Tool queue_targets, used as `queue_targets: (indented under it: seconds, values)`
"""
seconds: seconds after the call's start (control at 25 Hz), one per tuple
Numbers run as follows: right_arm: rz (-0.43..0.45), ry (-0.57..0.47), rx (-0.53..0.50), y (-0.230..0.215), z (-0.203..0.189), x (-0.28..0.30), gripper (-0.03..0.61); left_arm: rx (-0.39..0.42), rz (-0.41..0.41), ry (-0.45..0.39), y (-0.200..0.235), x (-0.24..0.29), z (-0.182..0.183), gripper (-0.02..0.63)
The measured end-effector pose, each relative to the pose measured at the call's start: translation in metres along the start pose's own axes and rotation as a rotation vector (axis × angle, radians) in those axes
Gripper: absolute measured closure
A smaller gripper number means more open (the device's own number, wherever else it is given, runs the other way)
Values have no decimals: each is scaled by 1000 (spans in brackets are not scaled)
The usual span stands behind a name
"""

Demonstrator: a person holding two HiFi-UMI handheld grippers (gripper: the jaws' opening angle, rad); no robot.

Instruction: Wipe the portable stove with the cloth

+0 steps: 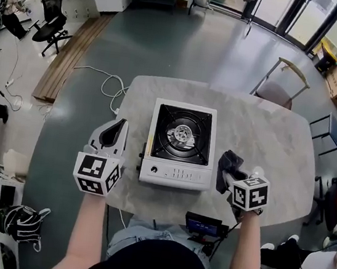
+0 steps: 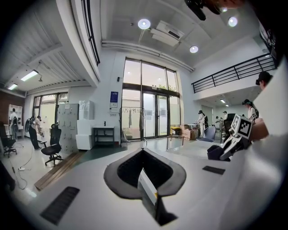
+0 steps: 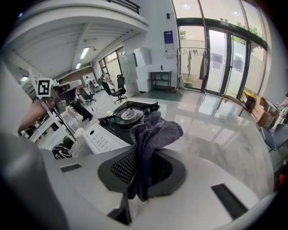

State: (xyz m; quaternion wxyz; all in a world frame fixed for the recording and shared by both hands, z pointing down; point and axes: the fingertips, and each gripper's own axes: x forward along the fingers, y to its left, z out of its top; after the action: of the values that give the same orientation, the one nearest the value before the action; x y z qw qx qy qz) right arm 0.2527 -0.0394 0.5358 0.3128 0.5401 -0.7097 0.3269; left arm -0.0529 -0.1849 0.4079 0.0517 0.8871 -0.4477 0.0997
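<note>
The portable stove point(image 1: 179, 143) is white with a black burner top and sits mid-table on the grey stone table point(image 1: 268, 132). My left gripper point(image 1: 116, 132) stands just left of the stove, jaws shut on nothing and pointing away from me; in its own view the left gripper point(image 2: 143, 152) faces the room. My right gripper point(image 1: 228, 168) is at the stove's front right corner, shut on a dark grey cloth point(image 1: 233, 163). In its own view the right gripper point(image 3: 145, 155) pinches the cloth point(image 3: 155, 132), which bunches above the jaws, with the stove point(image 3: 120, 117) ahead to the left.
A small black device point(image 1: 203, 224) sits at the table's near edge by my body. A chair point(image 1: 281, 86) stands beyond the far right of the table. A white cable point(image 1: 110, 83) lies on the floor at the left. People stand in the background.
</note>
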Motion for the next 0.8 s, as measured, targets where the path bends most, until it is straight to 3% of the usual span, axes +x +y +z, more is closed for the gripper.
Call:
queue_targets:
  seconds: [0.2,0.56,0.8]
  values:
    - [91,-61,-107,13,30,12,515,17,7,13,-2,-1,-1,603]
    - [155,17,-252,23,48,58,516,8,37,53,0,-2,-11,603]
    - [186,99,-327,31,38,84,517,5,50,61,-3,5,-14,601]
